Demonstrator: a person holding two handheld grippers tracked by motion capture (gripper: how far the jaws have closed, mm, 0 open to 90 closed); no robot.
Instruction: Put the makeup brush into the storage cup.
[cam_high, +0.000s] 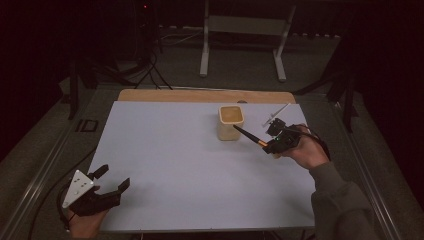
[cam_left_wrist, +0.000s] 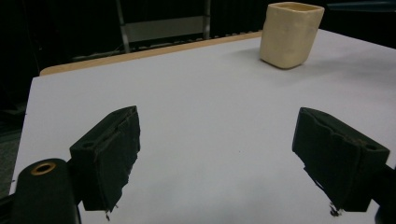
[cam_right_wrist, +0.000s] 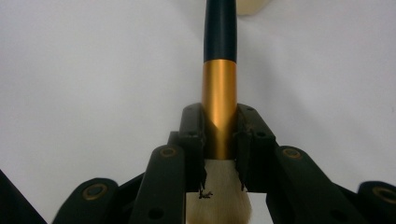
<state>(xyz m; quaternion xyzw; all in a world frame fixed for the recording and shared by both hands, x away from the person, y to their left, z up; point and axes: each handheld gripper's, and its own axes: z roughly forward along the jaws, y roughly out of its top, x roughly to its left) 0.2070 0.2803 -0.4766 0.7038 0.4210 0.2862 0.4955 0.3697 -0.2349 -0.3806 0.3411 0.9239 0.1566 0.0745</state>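
A cream square cup (cam_high: 230, 122) stands on the white table top (cam_high: 175, 165), right of centre toward the back; it also appears at the top right of the left gripper view (cam_left_wrist: 290, 33). My right gripper (cam_high: 274, 145) is shut on a brush (cam_right_wrist: 219, 93) by its gold ferrule, with pale bristles (cam_right_wrist: 219, 205) behind the jaws. The black handle (cam_high: 245, 134) points toward the cup, its tip near the rim. My left gripper (cam_high: 112, 180) sits open at the table's front left corner, nothing between its pads (cam_left_wrist: 112, 154).
A wooden strip (cam_high: 205, 95) runs along the table's far edge. Behind it stands a grey metal frame (cam_high: 245, 35) on the floor. Cables (cam_high: 150, 70) trail at the back left. A dark stand (cam_high: 345, 90) is at the right.
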